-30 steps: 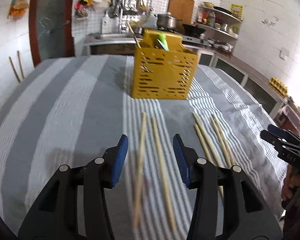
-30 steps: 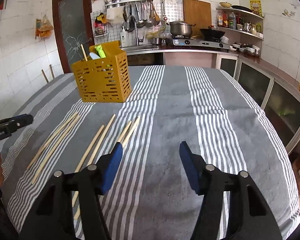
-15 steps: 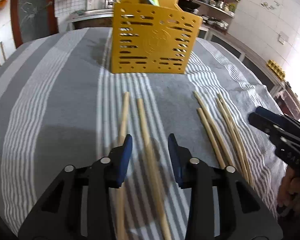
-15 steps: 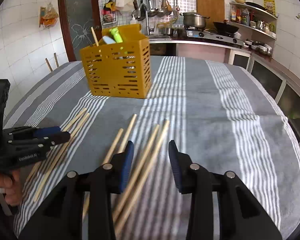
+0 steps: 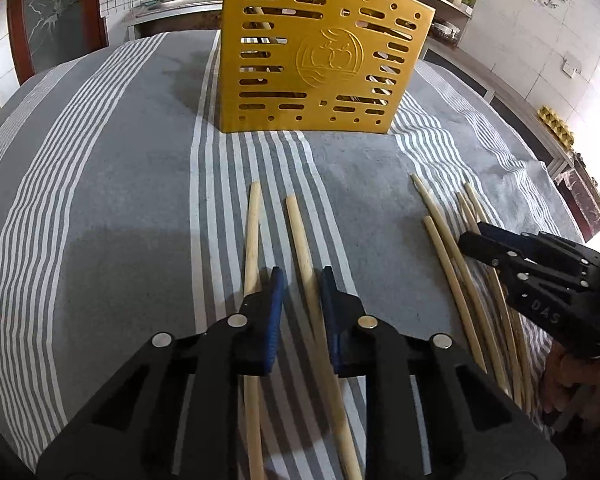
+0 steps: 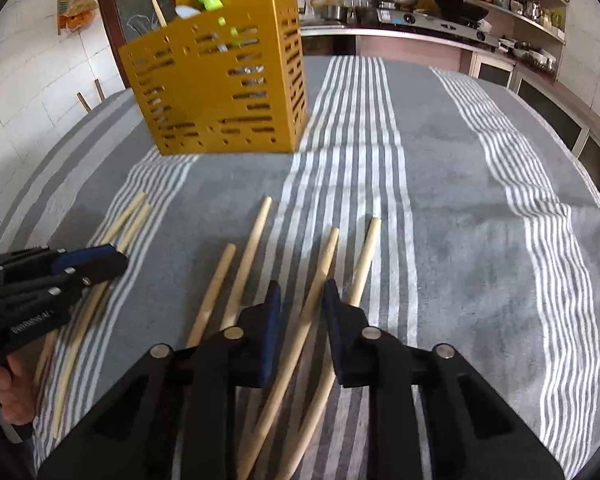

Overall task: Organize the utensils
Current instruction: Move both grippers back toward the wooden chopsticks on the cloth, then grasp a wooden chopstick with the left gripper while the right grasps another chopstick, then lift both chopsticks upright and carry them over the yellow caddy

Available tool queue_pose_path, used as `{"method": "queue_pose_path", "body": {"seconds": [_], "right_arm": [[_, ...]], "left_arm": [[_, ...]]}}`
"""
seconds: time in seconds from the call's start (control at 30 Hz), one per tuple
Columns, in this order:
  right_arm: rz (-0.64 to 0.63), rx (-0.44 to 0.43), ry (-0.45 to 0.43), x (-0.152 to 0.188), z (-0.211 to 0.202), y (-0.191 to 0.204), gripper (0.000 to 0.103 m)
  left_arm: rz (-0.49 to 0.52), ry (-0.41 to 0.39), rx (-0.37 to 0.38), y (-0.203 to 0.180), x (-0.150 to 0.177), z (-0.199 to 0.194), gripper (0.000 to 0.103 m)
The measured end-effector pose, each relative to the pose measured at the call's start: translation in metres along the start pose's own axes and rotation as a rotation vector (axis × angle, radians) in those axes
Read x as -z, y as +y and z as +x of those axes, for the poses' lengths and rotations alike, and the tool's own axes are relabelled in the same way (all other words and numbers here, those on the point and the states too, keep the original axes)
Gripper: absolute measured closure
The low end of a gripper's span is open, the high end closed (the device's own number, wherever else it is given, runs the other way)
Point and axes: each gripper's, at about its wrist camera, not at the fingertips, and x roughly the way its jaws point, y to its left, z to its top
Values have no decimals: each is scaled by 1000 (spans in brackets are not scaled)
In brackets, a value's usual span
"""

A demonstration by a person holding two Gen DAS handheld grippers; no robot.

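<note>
Beyond six loose chopsticks (image 6: 256, 240), yellow utensil caddy (image 6: 220, 92) stands on striped cloth (image 6: 480, 220).

Only "DAS" reads clearly — raised letters on the right tool (image 5: 470, 240).

Landmark: yellow slotted holder (image 5: 320, 56), upright at the far end of the striped cloth (image 5: 112, 184).
Left gripper (image 5: 302, 280): nearest the camera, in line with the holder; jaws closing, one wooden chopstick (image 5: 306, 252) between the blue pads, gap visible on each side.
Second chopstick (image 5: 253, 232): just left of the left pad, pointing at the holder.
Chopstick bundle (image 5: 456, 264): right of the holder's near corner.
Right gripper (image 5: 470, 236): over that bundle, a hand (image 5: 572, 380) behind it.
</note>
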Motion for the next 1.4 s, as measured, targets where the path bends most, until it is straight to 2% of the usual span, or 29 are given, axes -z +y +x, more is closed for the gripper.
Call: {"method": "queue_pose_path", "body": {"seconds": [0.2, 0.27, 0.43, 0.53, 0.73, 1.17, 1.4], "right_arm": [[-30, 17, 48, -10, 9, 4, 83], [-24, 25, 51, -10, 10, 4, 83], [-30, 24, 52, -11, 8, 7, 89], [-23, 15, 51, -12, 7, 6, 92], [16, -37, 18, -13, -3, -1, 96], [28, -108, -194, -30, -69, -7, 97], [11, -125, -280, -34, -97, -5, 97]], "left_arm": [[-14, 29, 22, 2, -8, 5, 86], [-14, 28, 10, 2, -8, 6, 93], [3, 31, -8, -1, -10, 7, 99], [14, 29, -19, -2, -11, 9, 99], [-20, 19, 20, 3, -16, 4, 99], [-30, -200, 62, 1, -26, -68, 99], [-35, -281, 68, 1, -32, -101, 99]]}}
